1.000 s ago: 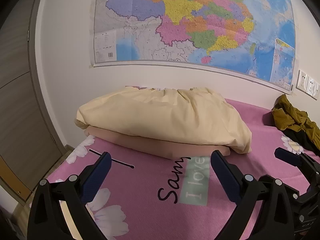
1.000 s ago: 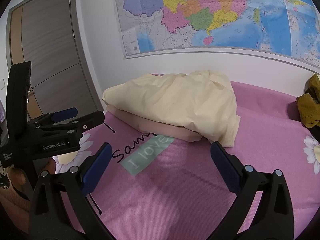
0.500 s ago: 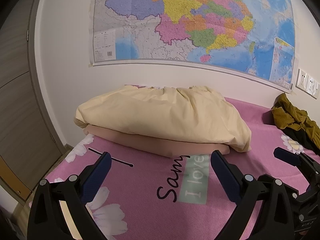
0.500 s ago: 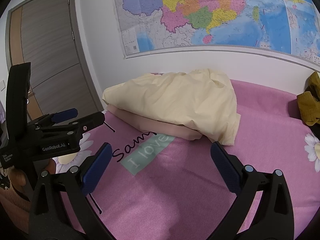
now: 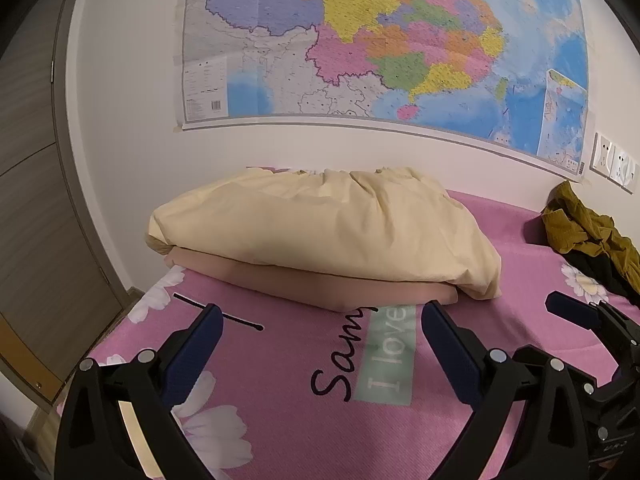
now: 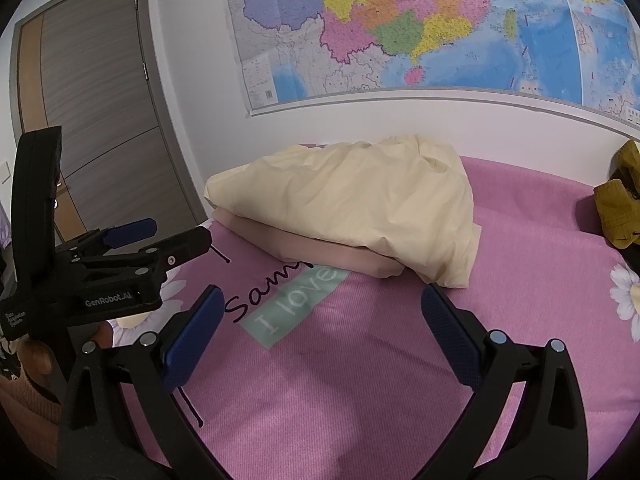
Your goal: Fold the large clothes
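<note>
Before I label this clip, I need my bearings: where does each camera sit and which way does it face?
Left wrist: on the left tongs, facing the cream bedding and wall map; the right tongs' tips show.
Right wrist: on the right tongs, angled toward the door; the left tongs show.
Both see bedding, map, olive garment.

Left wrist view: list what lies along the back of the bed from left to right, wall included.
Wooden door → cream bedding stacked on a folded tan piece → mustard-coloured garment → wall sockets above it on the far right.
</note>
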`<state>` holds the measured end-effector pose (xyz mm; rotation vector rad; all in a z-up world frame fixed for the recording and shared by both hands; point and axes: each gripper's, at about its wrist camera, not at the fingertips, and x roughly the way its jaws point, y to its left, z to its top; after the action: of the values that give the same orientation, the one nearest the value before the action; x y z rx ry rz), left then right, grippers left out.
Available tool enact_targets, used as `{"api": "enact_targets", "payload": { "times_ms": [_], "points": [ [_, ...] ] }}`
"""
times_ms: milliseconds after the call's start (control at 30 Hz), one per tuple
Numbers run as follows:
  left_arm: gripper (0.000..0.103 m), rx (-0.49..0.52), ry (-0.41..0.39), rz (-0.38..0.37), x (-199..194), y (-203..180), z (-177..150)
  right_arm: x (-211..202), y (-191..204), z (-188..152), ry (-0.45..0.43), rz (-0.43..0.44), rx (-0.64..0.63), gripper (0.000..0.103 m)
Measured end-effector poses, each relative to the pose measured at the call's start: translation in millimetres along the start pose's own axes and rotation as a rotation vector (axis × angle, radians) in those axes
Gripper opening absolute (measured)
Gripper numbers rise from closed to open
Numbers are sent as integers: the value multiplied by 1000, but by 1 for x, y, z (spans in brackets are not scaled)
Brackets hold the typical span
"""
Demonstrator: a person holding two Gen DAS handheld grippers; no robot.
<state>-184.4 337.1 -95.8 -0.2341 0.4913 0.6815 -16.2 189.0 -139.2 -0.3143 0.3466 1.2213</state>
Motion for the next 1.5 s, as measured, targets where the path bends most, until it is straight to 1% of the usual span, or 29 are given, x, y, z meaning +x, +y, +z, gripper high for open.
{"api": "enact_targets", "payload": {
  "times_ms": [1500],
  "points": [
    [96, -2, 18, -4, 3, -3, -5, 2, -1, -1, 5, -8, 11, 97]
  ]
}}
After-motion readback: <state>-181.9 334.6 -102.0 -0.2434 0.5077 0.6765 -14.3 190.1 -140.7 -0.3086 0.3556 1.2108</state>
